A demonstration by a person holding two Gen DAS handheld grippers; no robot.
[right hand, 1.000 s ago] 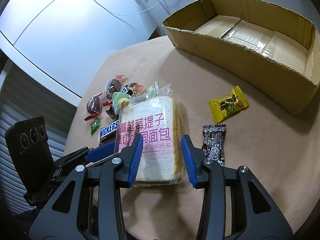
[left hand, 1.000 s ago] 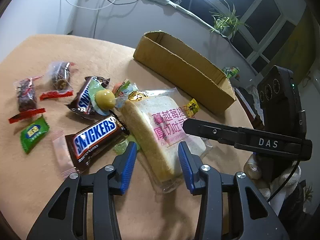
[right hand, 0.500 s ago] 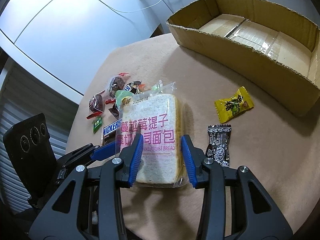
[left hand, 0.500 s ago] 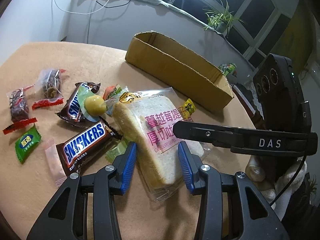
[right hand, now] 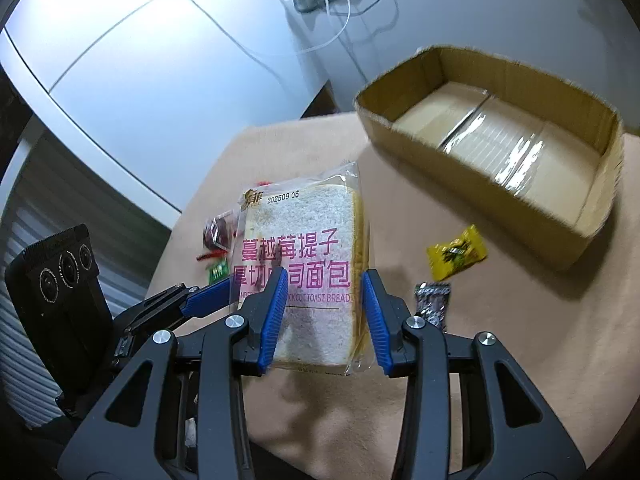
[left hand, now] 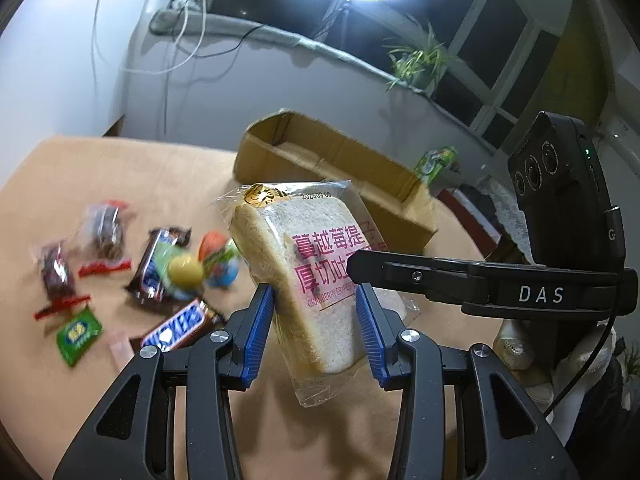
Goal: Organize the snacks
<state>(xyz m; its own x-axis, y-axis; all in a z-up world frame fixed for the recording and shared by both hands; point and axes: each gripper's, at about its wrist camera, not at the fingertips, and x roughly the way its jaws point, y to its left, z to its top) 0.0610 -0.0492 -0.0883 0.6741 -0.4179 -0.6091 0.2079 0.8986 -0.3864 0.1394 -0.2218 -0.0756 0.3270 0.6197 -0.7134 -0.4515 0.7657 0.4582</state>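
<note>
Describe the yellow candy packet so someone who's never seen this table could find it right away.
Start at the open cardboard box on the tan tablecloth. Just in front of its near wall lies the yellow candy packet, flat, with dark print. Its only close neighbour is a black wrapped candy; the other snacks lie beyond the bread.

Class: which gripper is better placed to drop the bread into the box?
Probably the right gripper: it and the left gripper both clamp the bread package, but the cardboard box lies open on its side.

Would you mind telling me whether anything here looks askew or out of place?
The bread packet hangs tilted off the table, pinched between both the left gripper and right gripper. The cardboard box holds no snacks yet.
</note>
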